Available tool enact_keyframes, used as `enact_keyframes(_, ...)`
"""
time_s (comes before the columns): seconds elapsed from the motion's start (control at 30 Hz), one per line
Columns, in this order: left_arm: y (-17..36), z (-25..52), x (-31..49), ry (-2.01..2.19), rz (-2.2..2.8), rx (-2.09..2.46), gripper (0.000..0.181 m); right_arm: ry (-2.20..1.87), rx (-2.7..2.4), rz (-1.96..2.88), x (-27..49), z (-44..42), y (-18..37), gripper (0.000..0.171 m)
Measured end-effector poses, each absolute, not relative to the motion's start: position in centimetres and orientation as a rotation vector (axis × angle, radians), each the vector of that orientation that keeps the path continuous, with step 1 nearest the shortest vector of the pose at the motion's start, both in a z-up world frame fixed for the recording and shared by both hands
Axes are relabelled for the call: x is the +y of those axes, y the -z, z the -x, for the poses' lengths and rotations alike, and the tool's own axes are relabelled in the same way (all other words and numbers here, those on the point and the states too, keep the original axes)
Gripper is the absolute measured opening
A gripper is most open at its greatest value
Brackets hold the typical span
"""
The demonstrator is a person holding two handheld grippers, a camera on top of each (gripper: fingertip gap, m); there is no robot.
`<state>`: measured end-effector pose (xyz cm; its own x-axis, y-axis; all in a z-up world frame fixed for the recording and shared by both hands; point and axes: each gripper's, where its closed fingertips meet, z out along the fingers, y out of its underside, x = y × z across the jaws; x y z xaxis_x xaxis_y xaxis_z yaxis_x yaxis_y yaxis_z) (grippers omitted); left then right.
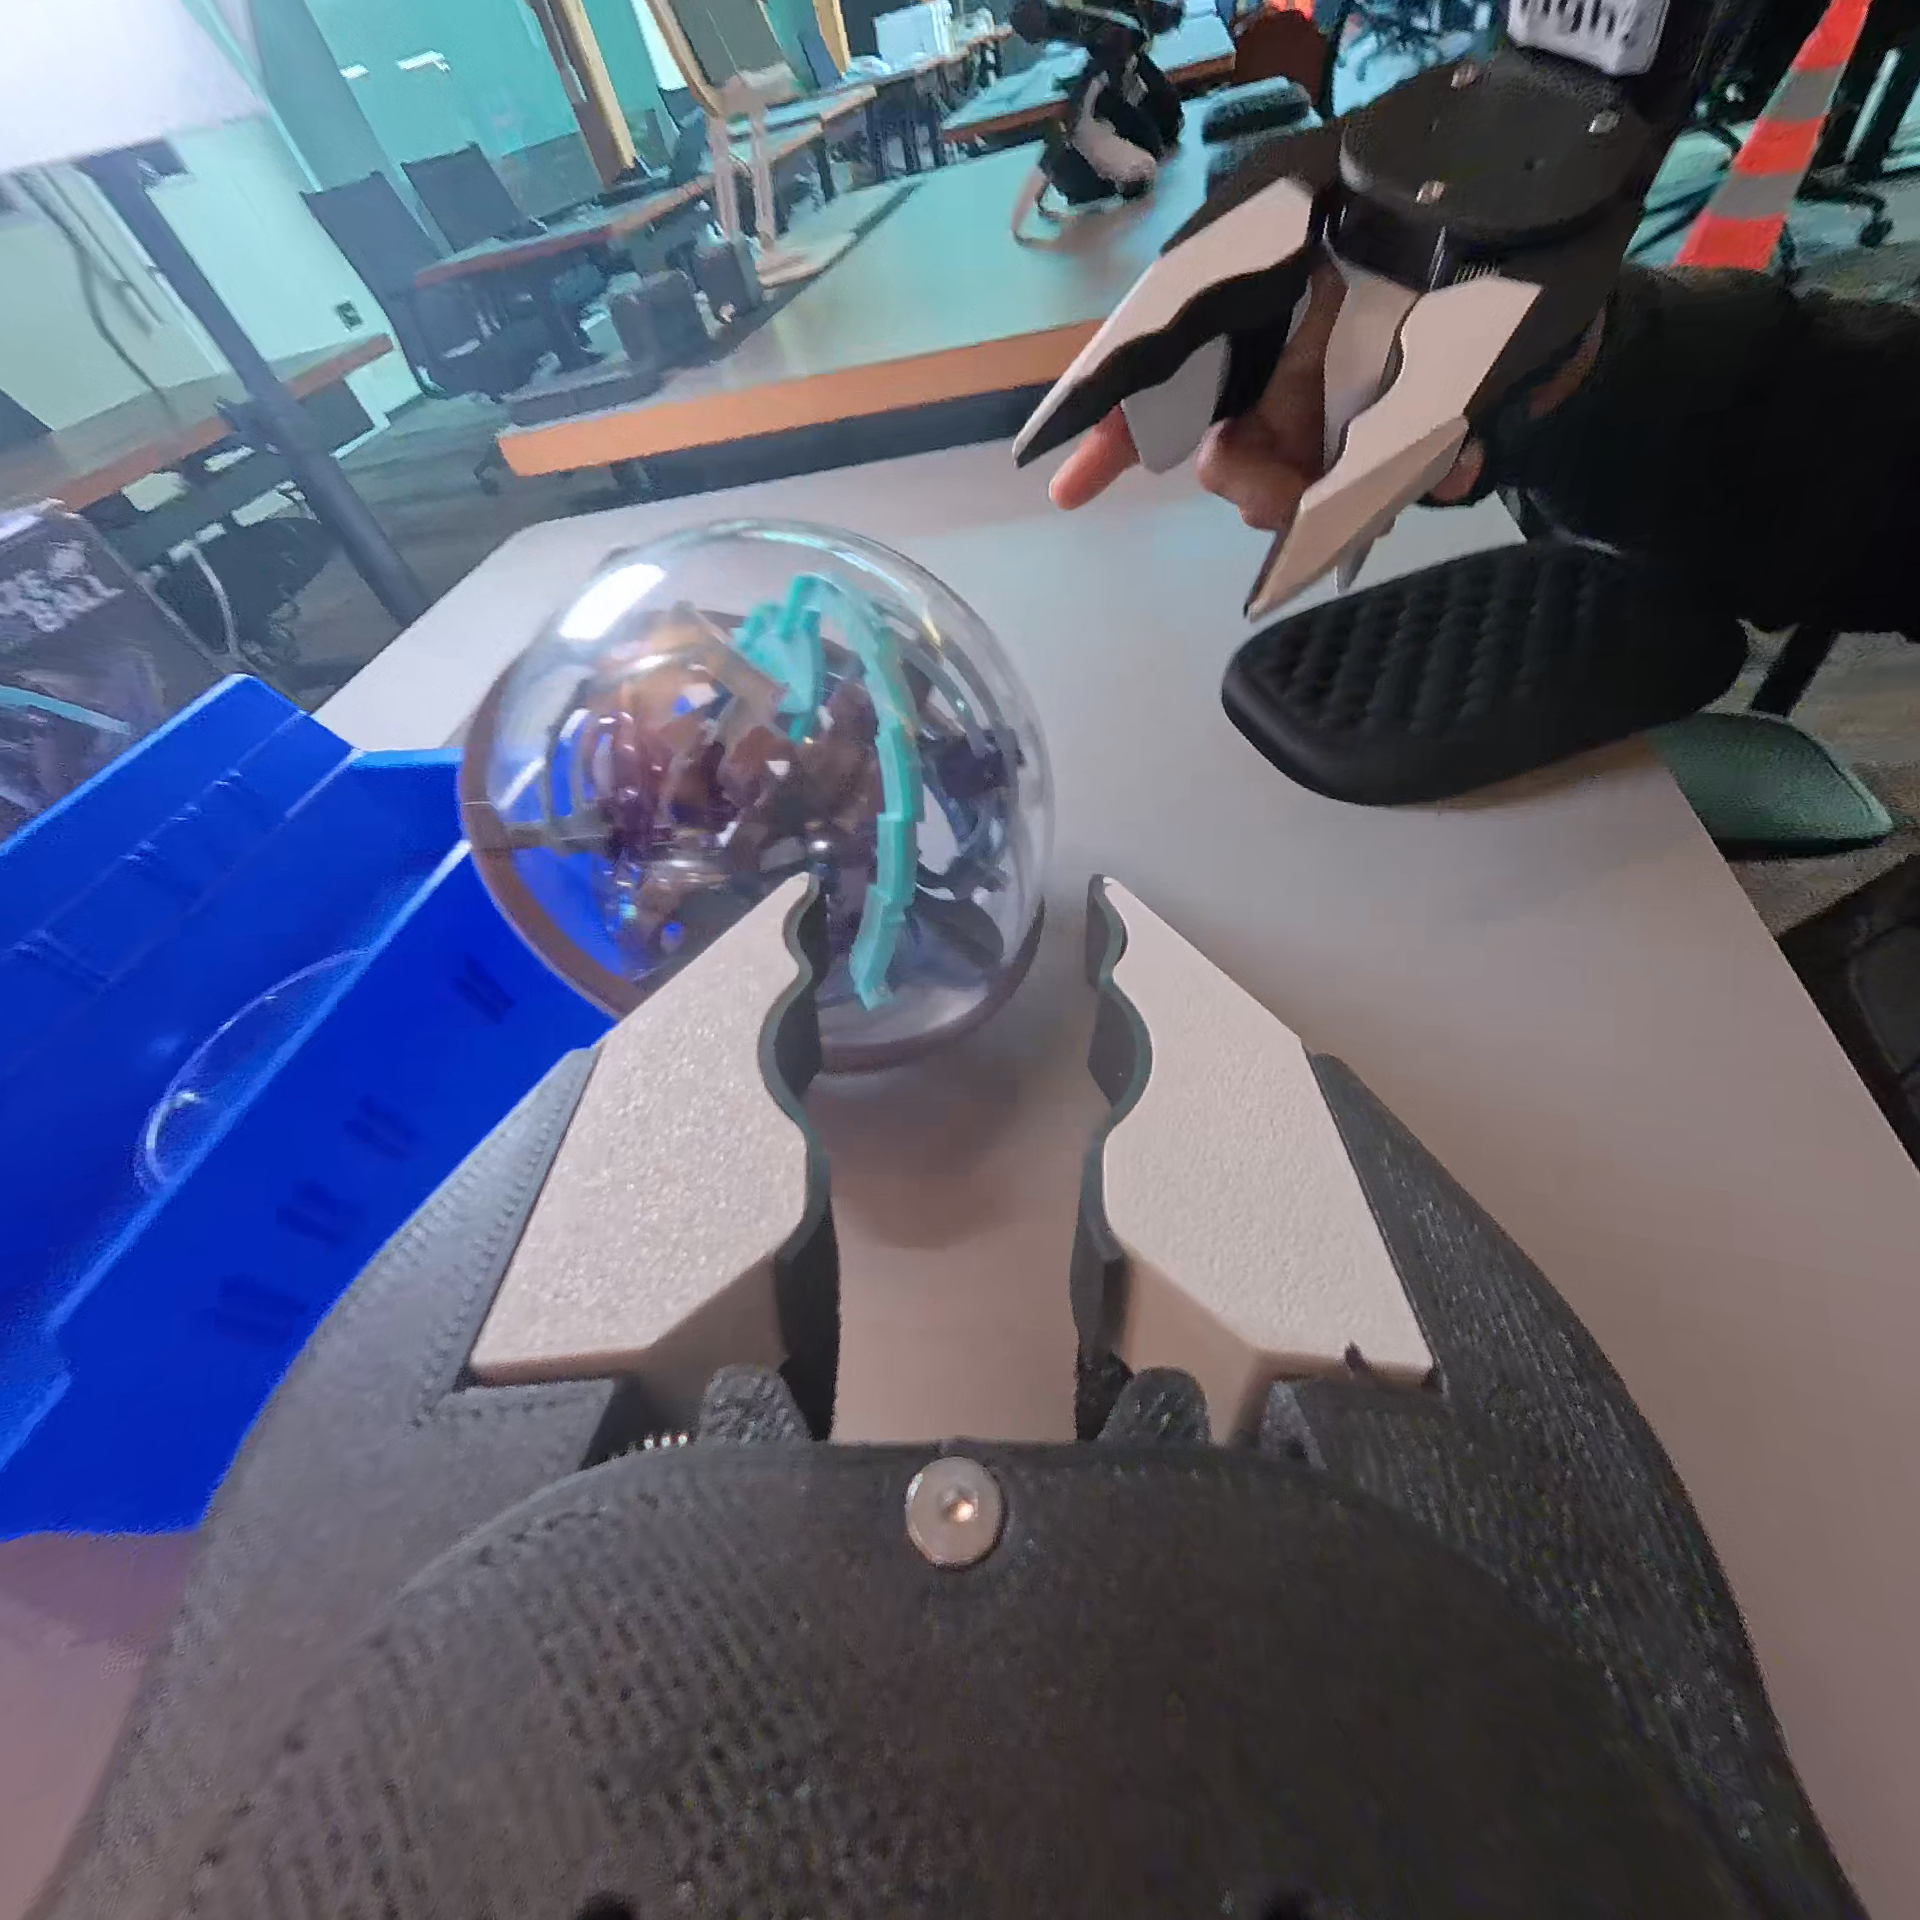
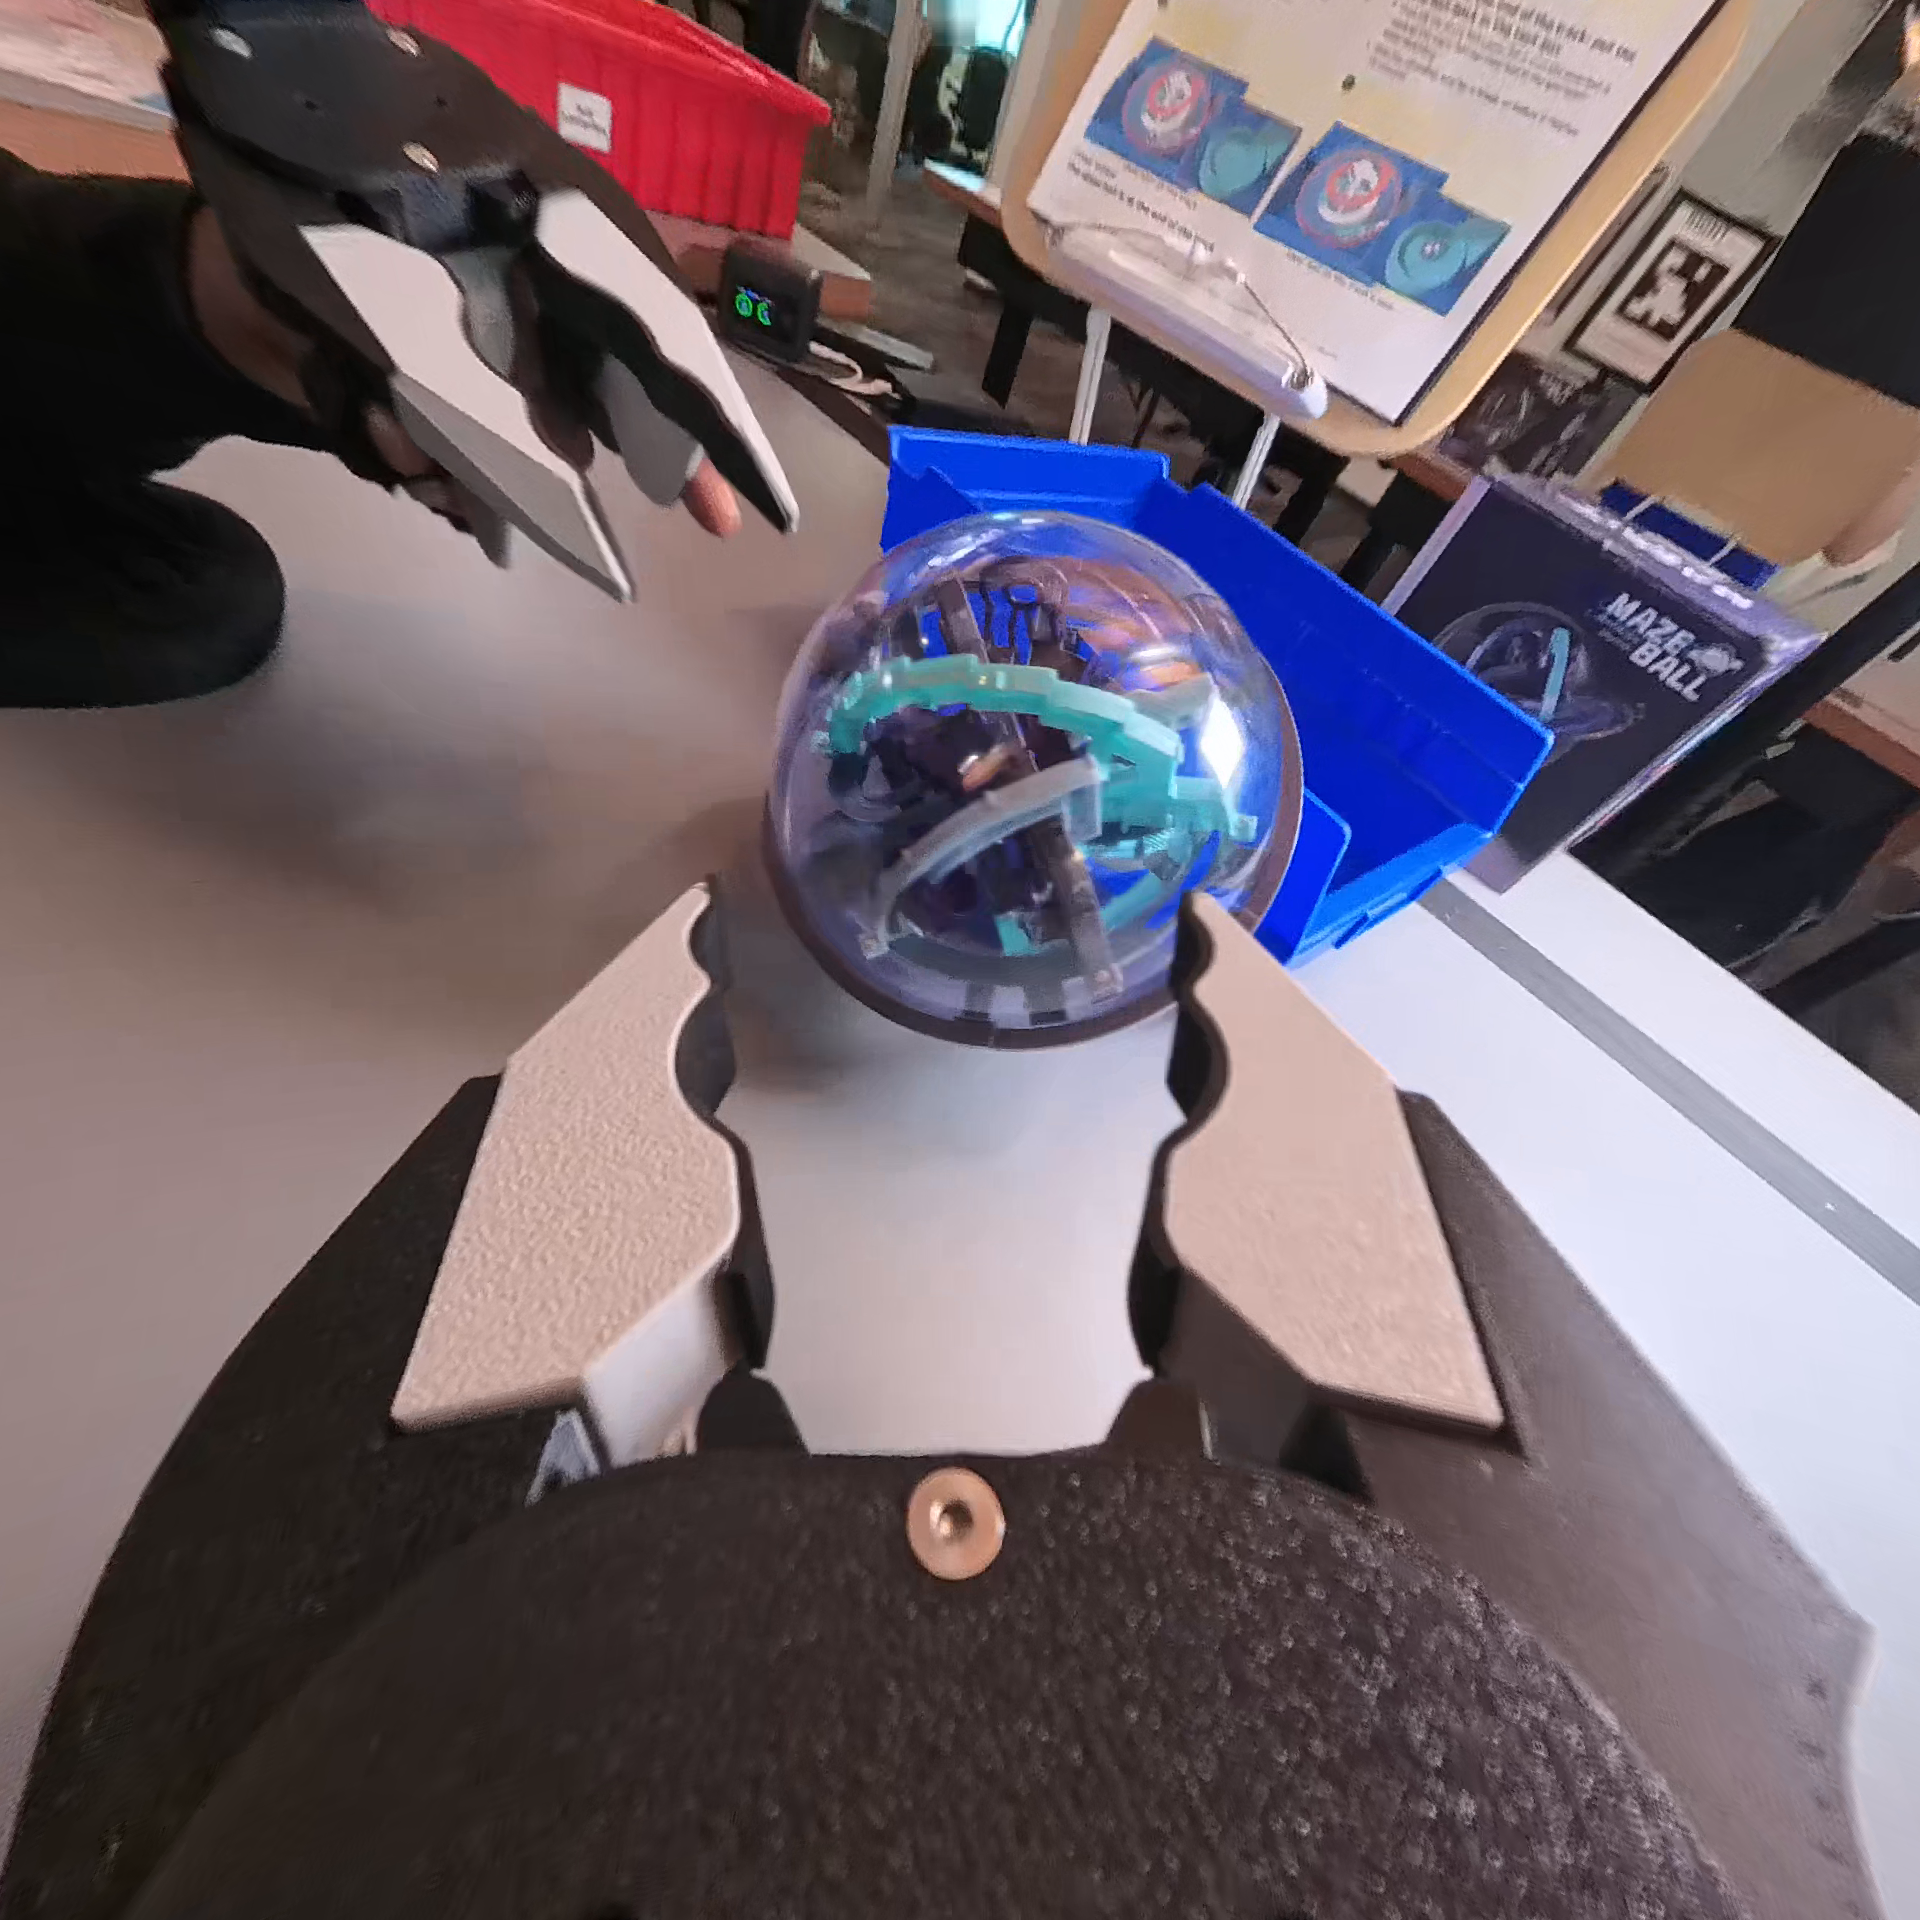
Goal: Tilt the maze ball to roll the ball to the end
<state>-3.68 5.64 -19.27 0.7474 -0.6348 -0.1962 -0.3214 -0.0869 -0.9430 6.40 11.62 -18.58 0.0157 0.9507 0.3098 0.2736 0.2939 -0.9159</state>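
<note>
Left wrist view: maze ball [image 1: 753, 774] resting on table [image 1: 1351, 935] against blue bin [image 1: 208, 1039], likely stopping rolling; left gripper [image 1: 951, 899] and right gripper [image 2: 951, 914] both gape, empty, flanking it

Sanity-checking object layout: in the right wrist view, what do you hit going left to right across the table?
Left gripper → maze ball → blue bin → dark product box.

My left tool [image 1: 951, 899]: beige textured fingers, black dimpled body. Right tool [image 2: 951, 914]: same colours. Clear plastic maze ball [image 2: 1029, 779]: teal, purple, brown tracks, dark brown base. Blue plastic bin [image 2: 1392, 717]. Pale grey counter [image 1: 1351, 987]. Dark purple cardboard box [image 2: 1621, 675].
</note>
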Motion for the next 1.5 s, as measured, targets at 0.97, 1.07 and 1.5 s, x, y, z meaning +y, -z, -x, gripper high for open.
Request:
enact_keyframes(0.97, 22.5, 6.9, 10.6, 0.709, 1.787, 0.604, 0.114, -0.847, -1.639, 1.331, 16.0, -1.2, 23.4, 0.106)
enact_keyframes(1.07, 23.0, 6.2, 9.7, 0.692, 1.798, 0.662, 0.112, -0.824, -1.651, 1.331, 15.9, -1.7, 23.5, 0.107)
enact_keyframes(1.5, 22.1, 6.1, 11.2, 0.706, 1.763, 0.588, 0.113, -0.758, -1.627, 1.289, 15.3, -1.6, 22.4, 0.110)
